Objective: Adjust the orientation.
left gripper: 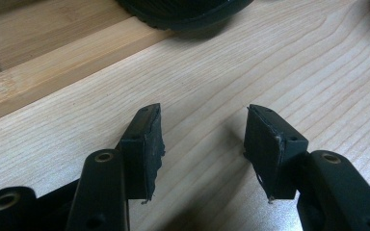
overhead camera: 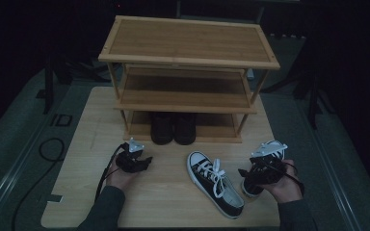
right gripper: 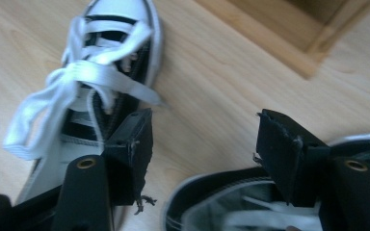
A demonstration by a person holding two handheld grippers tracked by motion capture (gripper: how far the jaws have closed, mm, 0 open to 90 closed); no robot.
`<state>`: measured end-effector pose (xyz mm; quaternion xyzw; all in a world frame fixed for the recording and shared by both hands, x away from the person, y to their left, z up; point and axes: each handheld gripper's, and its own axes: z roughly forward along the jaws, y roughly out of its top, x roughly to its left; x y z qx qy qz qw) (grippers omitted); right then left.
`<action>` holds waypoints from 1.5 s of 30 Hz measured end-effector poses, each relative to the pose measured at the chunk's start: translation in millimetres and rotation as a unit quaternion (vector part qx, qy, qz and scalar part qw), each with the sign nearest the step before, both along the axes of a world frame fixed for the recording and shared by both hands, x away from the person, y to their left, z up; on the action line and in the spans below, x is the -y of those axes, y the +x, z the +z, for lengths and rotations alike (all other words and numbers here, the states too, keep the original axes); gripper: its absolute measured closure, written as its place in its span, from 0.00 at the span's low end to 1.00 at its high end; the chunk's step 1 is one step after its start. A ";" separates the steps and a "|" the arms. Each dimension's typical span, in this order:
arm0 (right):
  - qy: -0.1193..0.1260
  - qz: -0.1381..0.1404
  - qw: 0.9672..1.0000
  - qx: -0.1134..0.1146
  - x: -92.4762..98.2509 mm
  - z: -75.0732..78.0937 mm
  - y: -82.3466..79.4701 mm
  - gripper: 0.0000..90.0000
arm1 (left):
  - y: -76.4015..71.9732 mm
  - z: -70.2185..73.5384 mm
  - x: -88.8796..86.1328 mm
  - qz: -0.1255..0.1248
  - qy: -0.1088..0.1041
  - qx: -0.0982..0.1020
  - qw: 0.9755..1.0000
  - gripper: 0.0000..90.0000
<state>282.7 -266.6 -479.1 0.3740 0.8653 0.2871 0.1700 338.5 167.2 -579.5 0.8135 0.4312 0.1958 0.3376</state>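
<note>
Two black-and-white sneakers on the bench. One sneaker (overhead camera: 216, 183) lies flat at centre-right, toe toward the rack, white laces loose, heel toward the person. Second sneaker (overhead camera: 265, 163) is just right of it, mostly hidden under the right claw (overhead camera: 245, 174) in the high view, white toe cap showing past the claw.

Right claw: jaws wide apart, nothing pinched. In the right gripper view the right claw (right gripper: 204, 149) hangs between the shoes: the left jaw is over the laced side of the first sneaker (right gripper: 101, 72), the right jaw above the collar opening of the second sneaker (right gripper: 221, 207). Pads press on neither; bare bench (right gripper: 212, 86) shows through the gap. Whether a jaw grazes a shoe, can't tell.

Left claw (overhead camera: 147, 161): held in the left hand at the left of the bench, well apart from both sneakers, pointing toward the rack. In the left gripper view the left claw (left gripper: 203, 144) has jaws apart, empty, only wood grain between them, tips close above the bench.

Wooden shoe rack (overhead camera: 188, 43), three tiers, stands at the far side of the bench. Pair of dark shoes (overhead camera: 173, 127) sits on its bottom shelf, side by side; the sole edge of one dark shoe (left gripper: 188, 14) shows ahead of the left claw.
</note>
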 end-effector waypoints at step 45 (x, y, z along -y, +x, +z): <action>-0.022 -0.265 0.962 -0.062 57.1 -51.4 22.5 0.78 | -0.6 -1.0 -0.6 -0.001 -0.003 0.004 1.000 0.53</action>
